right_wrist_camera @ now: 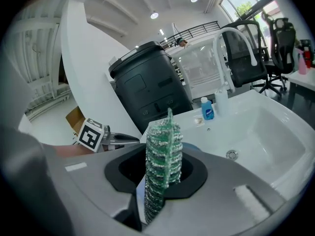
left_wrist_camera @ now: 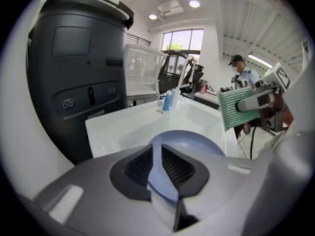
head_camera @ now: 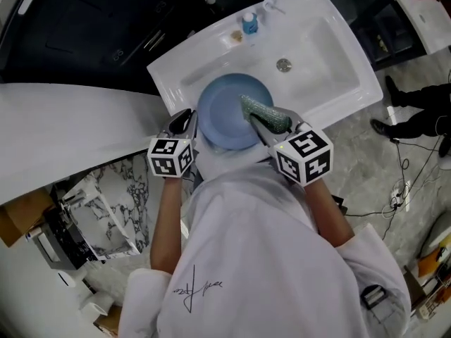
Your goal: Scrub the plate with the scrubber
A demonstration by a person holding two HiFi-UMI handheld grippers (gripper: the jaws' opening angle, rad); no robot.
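A round blue plate (head_camera: 229,115) is held over the front rim of the white sink (head_camera: 331,62). My left gripper (head_camera: 186,123) is shut on the plate's left edge; in the left gripper view the plate's rim (left_wrist_camera: 189,142) runs between the dark pads (left_wrist_camera: 137,170). My right gripper (head_camera: 273,130) is shut on a green mesh scrubber (head_camera: 262,113), which lies against the plate's right part. The scrubber (right_wrist_camera: 165,146) stands upright between that gripper's jaws. From the left gripper view the scrubber (left_wrist_camera: 239,107) appears raised at the right.
A blue soap bottle (head_camera: 249,24) stands by the faucet (right_wrist_camera: 236,36) at the sink's back. The drain (head_camera: 283,65) sits mid-basin. A black bin (left_wrist_camera: 78,73) is left of the sink. Cables (head_camera: 402,189) trail on the floor at right, near a standing person's legs (head_camera: 416,111).
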